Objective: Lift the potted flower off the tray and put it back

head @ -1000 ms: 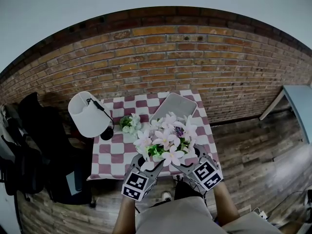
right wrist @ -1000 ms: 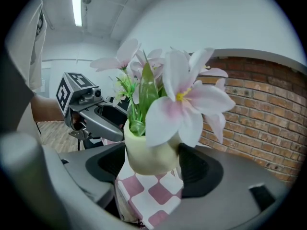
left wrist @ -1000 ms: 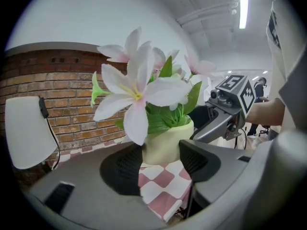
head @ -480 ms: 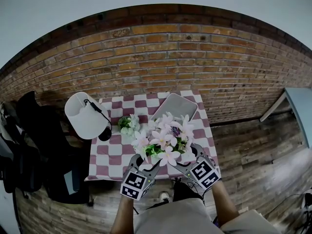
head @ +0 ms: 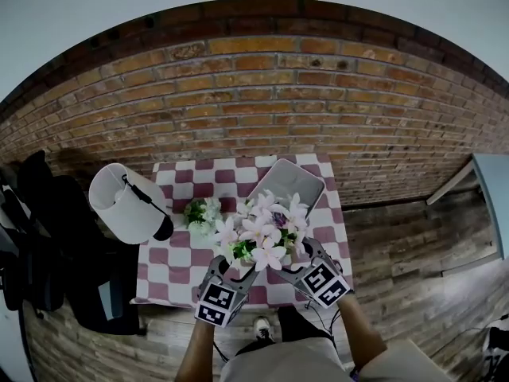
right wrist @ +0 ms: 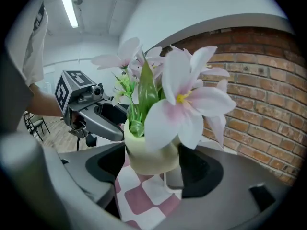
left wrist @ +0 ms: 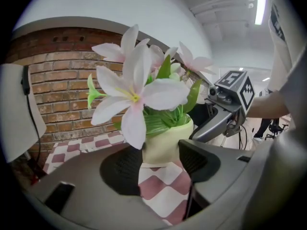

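Head view: potted flower (head: 262, 233) held between tray (head: 290, 180) and near table (head: 175, 285) edge.

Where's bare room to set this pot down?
The tray behind the potted flower looks bare. The checked cloth between the small plant and the front edge is free too. The left rear is crowded by the lamp and the small plant.

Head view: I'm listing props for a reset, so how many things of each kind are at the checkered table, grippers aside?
Potted flowers: 2, the large potted flower and the small potted flower
Tray: 1
Lamp: 1
Total: 4
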Available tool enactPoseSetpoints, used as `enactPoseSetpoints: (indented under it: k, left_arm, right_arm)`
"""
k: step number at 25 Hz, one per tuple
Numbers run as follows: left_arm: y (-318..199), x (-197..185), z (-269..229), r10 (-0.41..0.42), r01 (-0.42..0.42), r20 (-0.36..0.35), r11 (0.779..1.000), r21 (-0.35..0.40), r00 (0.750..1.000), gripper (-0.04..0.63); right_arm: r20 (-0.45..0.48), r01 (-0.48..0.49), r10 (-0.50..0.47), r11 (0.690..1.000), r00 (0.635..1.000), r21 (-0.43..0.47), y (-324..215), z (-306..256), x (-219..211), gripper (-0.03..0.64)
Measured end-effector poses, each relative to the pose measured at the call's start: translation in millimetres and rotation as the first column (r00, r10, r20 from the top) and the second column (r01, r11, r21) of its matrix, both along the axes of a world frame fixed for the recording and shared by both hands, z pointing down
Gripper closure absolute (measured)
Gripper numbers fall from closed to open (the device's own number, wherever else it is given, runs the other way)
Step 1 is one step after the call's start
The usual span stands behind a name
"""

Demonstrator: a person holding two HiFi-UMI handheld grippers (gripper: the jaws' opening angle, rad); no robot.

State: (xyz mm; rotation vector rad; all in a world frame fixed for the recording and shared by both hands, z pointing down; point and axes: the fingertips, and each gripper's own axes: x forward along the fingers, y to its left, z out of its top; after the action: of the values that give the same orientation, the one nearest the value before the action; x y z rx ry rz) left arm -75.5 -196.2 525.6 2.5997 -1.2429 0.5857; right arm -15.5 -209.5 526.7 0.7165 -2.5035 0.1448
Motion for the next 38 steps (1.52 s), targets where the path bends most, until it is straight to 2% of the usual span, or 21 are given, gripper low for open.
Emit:
enactPoseSetpoints:
  k: [10, 19, 28, 38]
  left_arm:
    - [-68.9, -0.5, 51.9, -0.065, 0.066, 0.019, 0.993, -0.094, 0.998, 0.333]
    - [-121.1, 5.6, 98.3, -0.077, 0.08, 0.024, 0.981, -0.178, 0.997, 0.334]
    - [-146.2, 5.1, 131.8, -0.083, 0.093, 0.051, 0.968, -0.234, 0.995, 0.336]
    - [-161.8, 6.7, 146.5, -0.053, 0.074, 0.098, 0.971, -0.225, 0.994, 0.335]
  right_arm:
    - [-0.042, 0.05, -0.053, 0.996, 0.998, -0.072, -71.5, 51.0, -2.6, 0.247]
    - [-0.046, 0.058, -0.065, 0.989, 0.997, -0.137, -124.3, 97.9, 2.7, 0.247]
    - [-0.071, 0.065, -0.077, 0.984, 0.994, -0.166, -149.7, 131.5, 0.5, 0.245]
    - [-0.073, 0.049, -0.063, 0.983, 0.995, -0.176, -165.8, 146.8, 4.4, 0.244]
